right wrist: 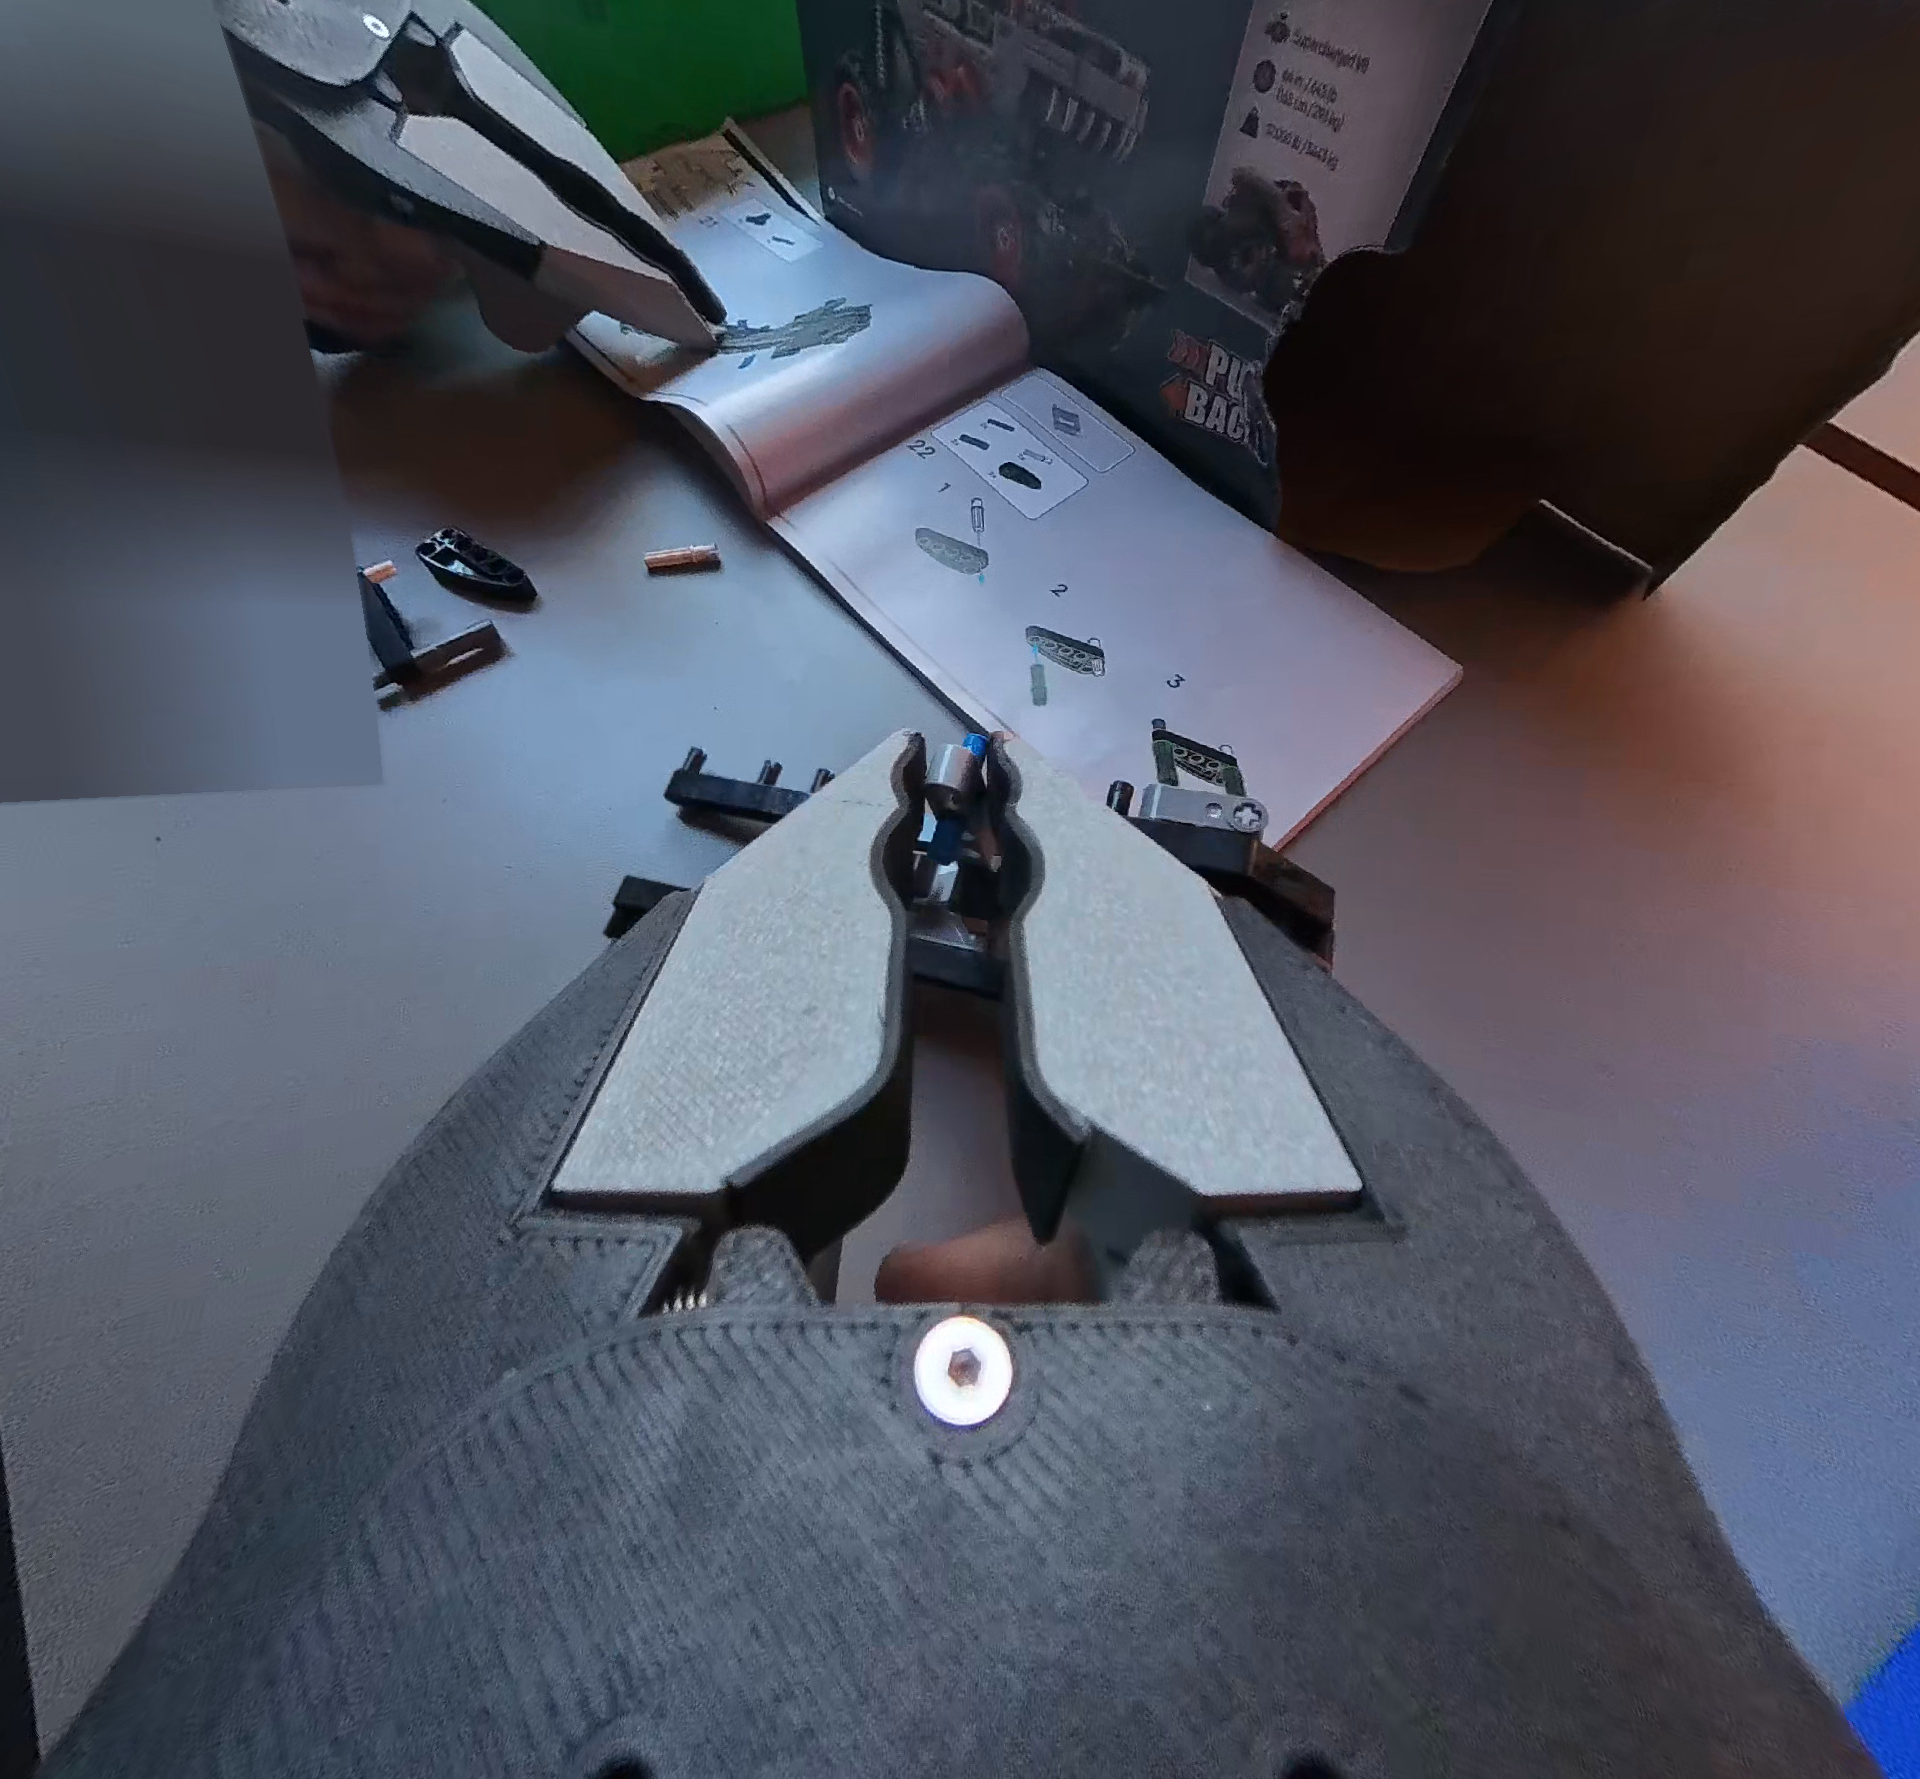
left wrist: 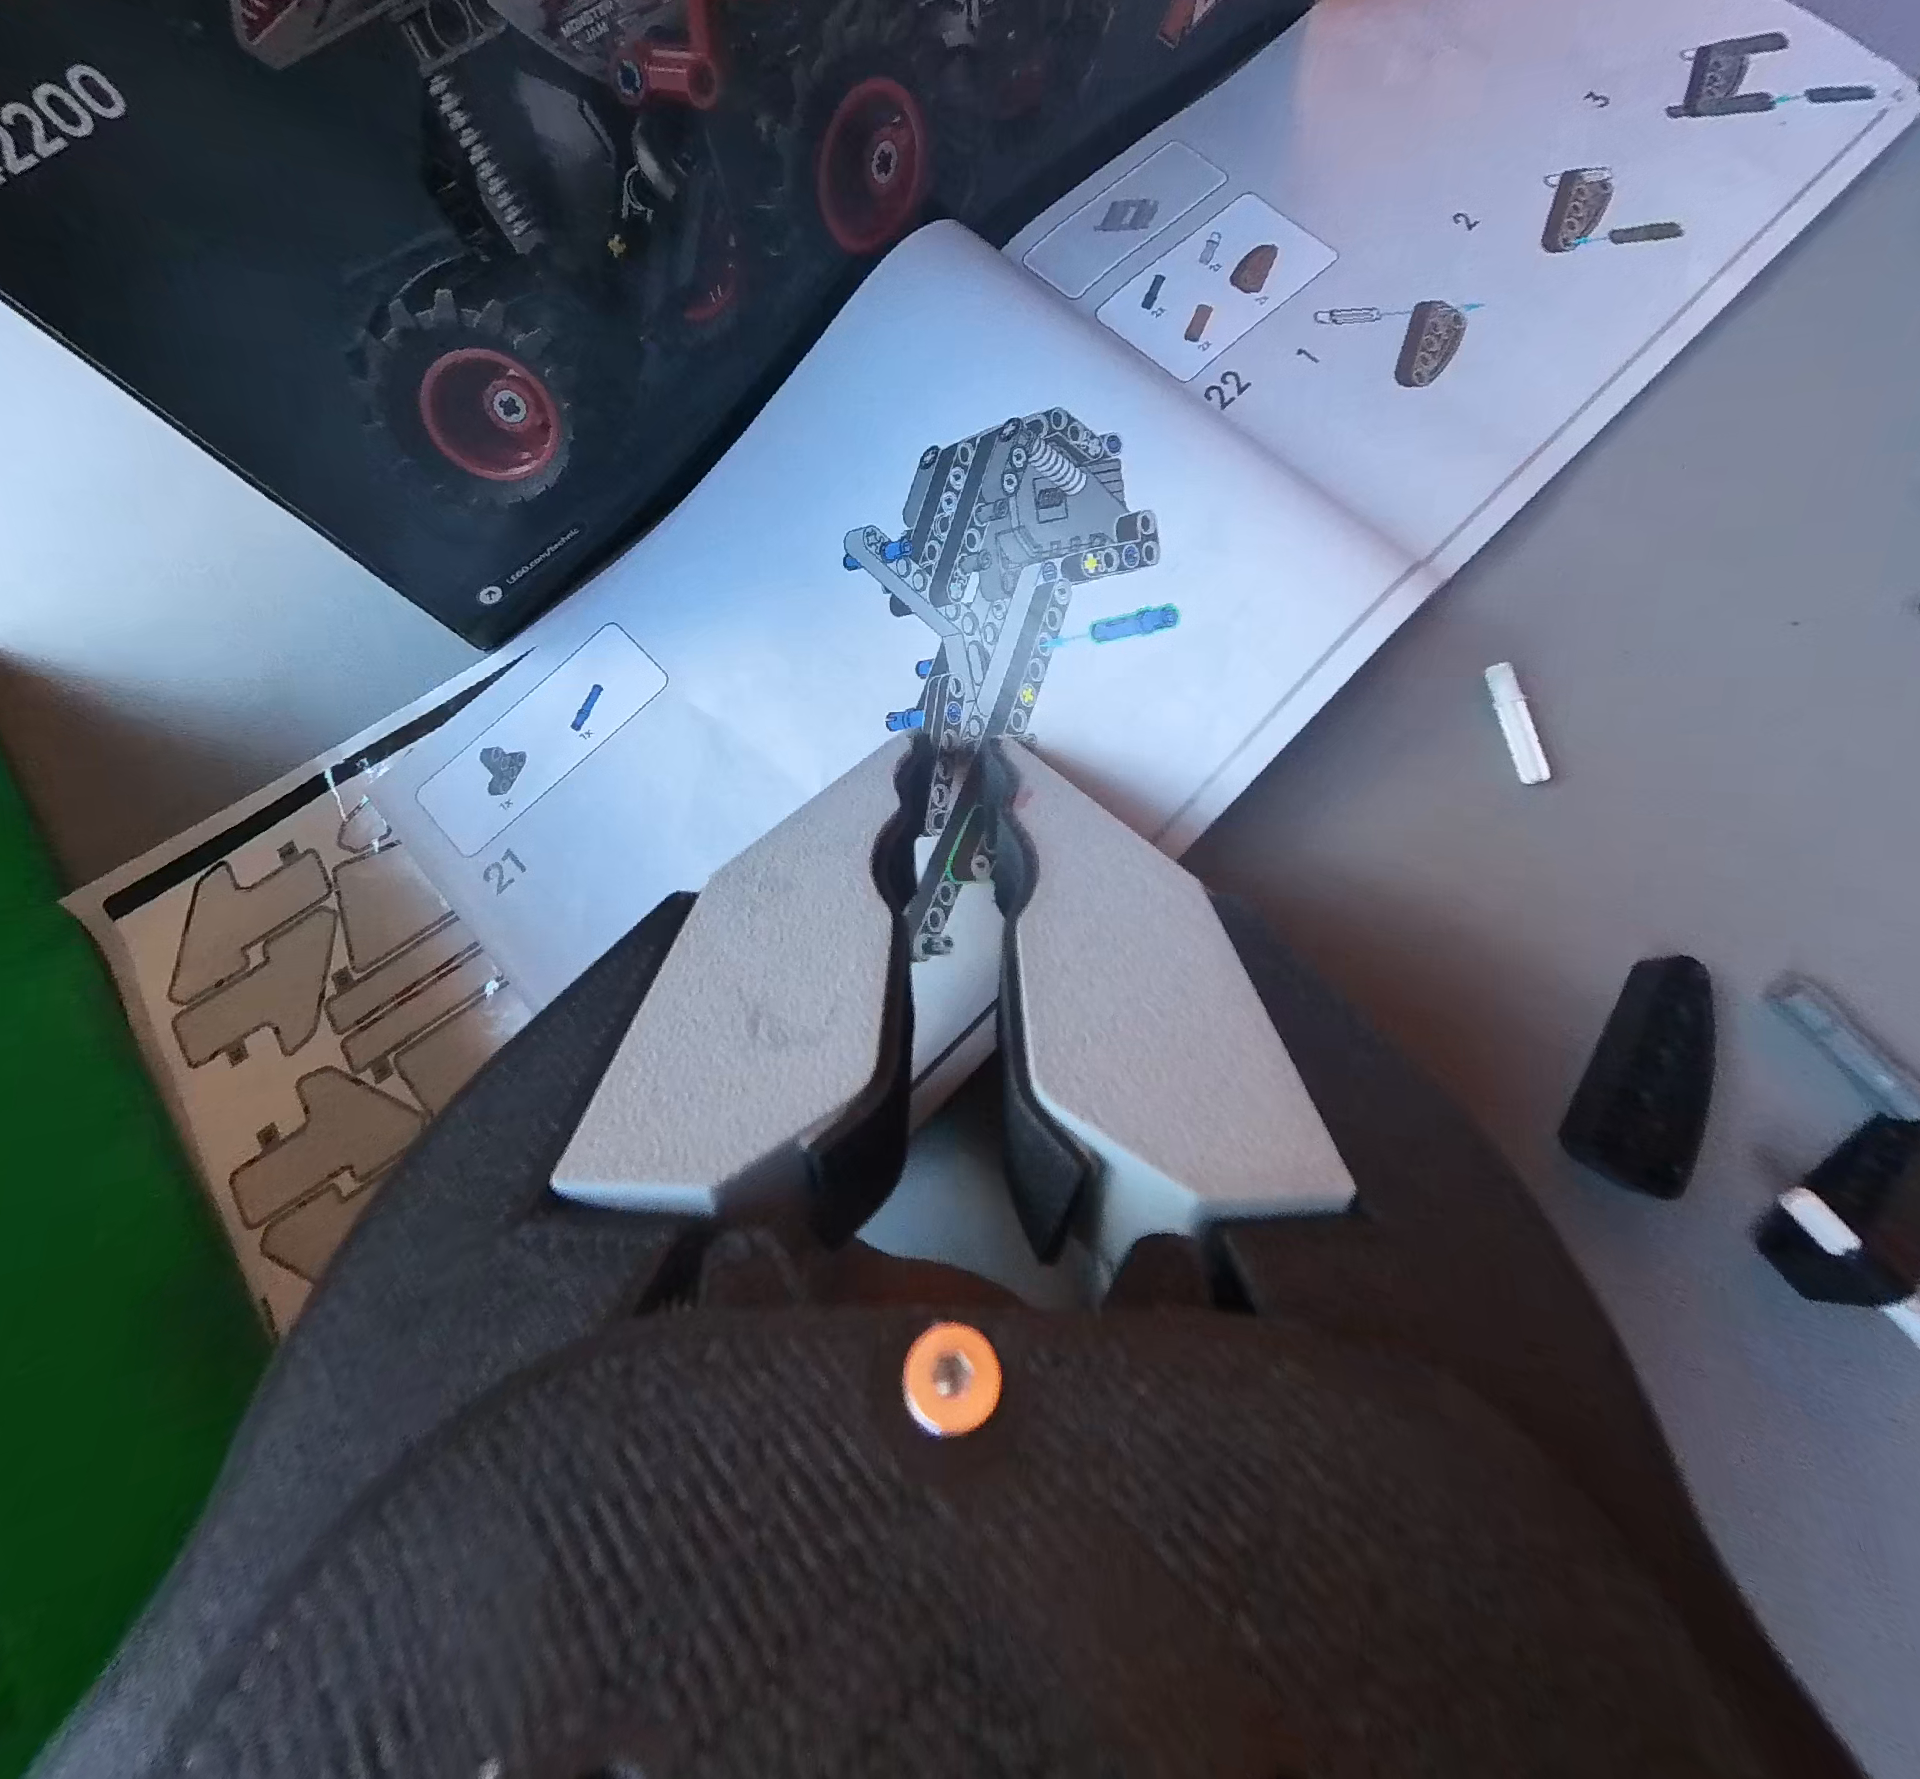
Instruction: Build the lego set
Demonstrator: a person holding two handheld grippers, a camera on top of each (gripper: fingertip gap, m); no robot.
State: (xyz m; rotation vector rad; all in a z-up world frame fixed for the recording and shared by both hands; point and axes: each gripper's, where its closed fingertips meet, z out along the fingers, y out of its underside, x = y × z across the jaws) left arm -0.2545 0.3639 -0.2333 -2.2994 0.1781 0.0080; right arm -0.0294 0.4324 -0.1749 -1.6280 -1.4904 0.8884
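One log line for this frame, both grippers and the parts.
left gripper: shut, tips on instruction booklet | right gripper: shut on partial lego assembly | loose black pieces: untouched

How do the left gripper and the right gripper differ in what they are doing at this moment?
The left gripper is shut with nothing between its fingers, its tips pressed on the open white instruction booklet. The right gripper is shut on a grey and black lego assembly with a blue pin, low over the grey table beside the booklet. Both have the same grey-faced black fingers.
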